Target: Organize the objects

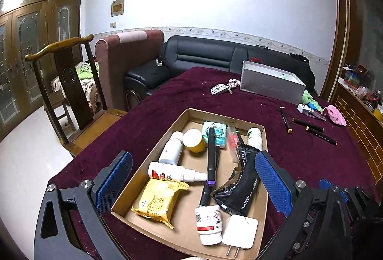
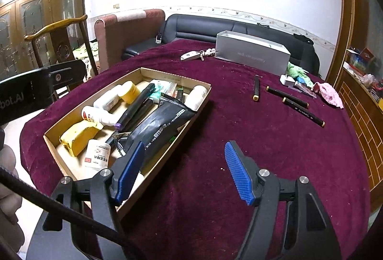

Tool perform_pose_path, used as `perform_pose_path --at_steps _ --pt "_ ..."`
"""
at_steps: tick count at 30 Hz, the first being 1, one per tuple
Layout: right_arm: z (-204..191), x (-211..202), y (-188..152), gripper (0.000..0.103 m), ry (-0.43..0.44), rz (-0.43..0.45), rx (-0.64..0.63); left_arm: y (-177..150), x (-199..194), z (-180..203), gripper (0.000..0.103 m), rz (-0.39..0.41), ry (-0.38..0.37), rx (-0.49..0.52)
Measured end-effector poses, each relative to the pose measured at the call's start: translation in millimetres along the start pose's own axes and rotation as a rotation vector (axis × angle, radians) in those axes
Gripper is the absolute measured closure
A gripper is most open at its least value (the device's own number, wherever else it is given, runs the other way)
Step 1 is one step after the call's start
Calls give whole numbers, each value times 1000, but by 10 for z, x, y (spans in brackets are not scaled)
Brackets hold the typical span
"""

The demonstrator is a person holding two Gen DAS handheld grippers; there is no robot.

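A shallow cardboard tray (image 1: 262, 209) (image 2: 167, 152) sits on the maroon tablecloth, holding white bottles, a yellow jar (image 1: 194, 140), a yellow cracker pack (image 1: 158, 202), a black foil pouch (image 1: 241, 188) (image 2: 162, 126), black markers and a white charger (image 1: 239, 231). My left gripper (image 1: 191, 178) is open and empty, hovering above the tray. My right gripper (image 2: 184, 171) is open and empty, over the cloth at the tray's right edge. Three black markers (image 2: 287, 98) (image 1: 308, 127) lie loose on the cloth to the right.
A grey open box (image 2: 251, 56) (image 1: 270, 88) stands at the back of the table, with a key fob (image 2: 191, 55) left of it and a charger, green cloth and pink item (image 2: 330, 93) to its right. A wooden chair (image 1: 69, 82) and sofa stand behind.
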State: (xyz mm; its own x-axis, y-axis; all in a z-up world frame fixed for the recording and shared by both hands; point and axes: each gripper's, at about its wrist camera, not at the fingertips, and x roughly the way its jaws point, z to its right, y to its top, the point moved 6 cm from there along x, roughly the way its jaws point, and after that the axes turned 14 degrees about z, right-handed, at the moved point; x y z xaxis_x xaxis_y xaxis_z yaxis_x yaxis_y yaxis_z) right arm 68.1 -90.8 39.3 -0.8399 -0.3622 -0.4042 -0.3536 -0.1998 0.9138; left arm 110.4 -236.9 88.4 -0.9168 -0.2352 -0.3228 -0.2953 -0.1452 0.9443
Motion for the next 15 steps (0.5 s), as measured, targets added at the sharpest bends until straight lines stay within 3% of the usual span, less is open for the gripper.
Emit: perform_pose_path --at_steps 15 --pt "-44 59 -41 34 12 -26 3 -70 61 -48 2 -28 22 -12"
